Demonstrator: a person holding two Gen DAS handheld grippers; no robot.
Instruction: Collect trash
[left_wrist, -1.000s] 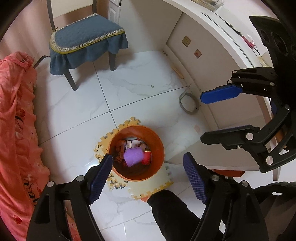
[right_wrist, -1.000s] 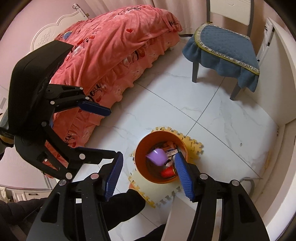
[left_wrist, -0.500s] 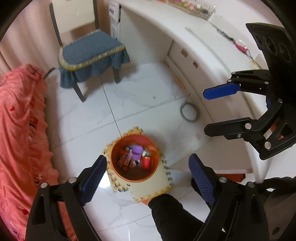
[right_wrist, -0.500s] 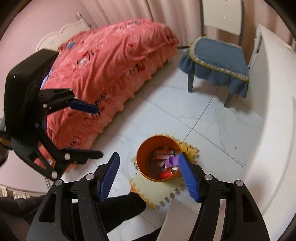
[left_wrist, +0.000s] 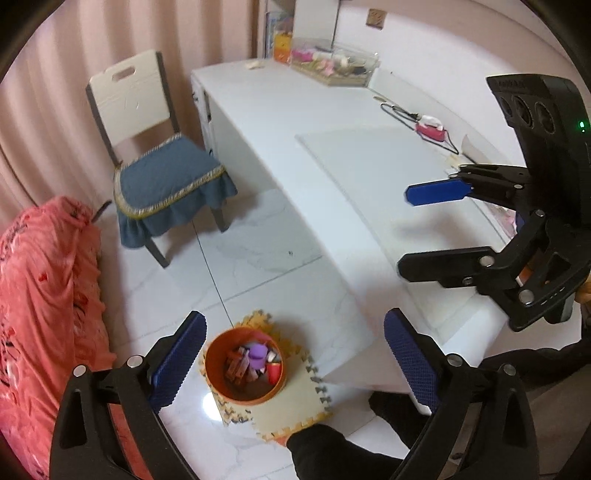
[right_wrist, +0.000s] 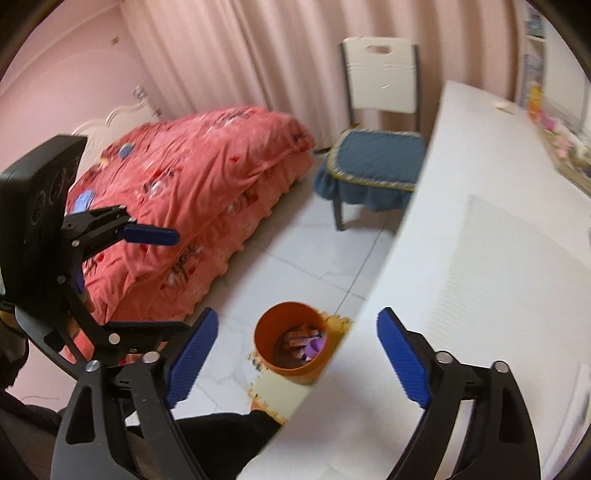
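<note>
Left hand-held gripper (left_wrist: 293, 350): blue pads wide apart, nothing between them, touching nothing, held high in the air and tipped down toward the floor. Right hand-held gripper (right_wrist: 297, 350): pads wide apart too, holding nothing, up above the near edge of the white desk (right_wrist: 480, 258). In the left wrist view, right hand-held gripper (left_wrist: 436, 229) at 3 o'clock, hanging over the desk (left_wrist: 332, 155), with its blue pad on top and black finger below, well apart. In the right wrist view, left hand-held gripper (right_wrist: 147, 280) at 9 o'clock, in front of the pink bed (right_wrist: 192, 177). Orange trash bin (left_wrist: 245, 364) down on the floor at 6 o'clock in the left view, standing on a yellow foam mat (left_wrist: 291, 410), just beside the desk's end. Inside the bin: a purple cup (left_wrist: 257, 354), a small red thing (left_wrist: 273, 372) and some wrappers (left_wrist: 236, 365). Same trash bin (right_wrist: 291, 343) at 6 o'clock in the right view, partly hidden behind the desk edge. Blue-cushioned chair (left_wrist: 162, 173) at 10 o'clock in the left view, near the desk's far end. Clear box of little things (left_wrist: 334, 66) at 12 o'clock on the desk. Pink thing with a black cord (left_wrist: 430, 129) at 2 o'clock on the desk. Dark trouser leg (left_wrist: 332, 454) at the bottom.
</note>
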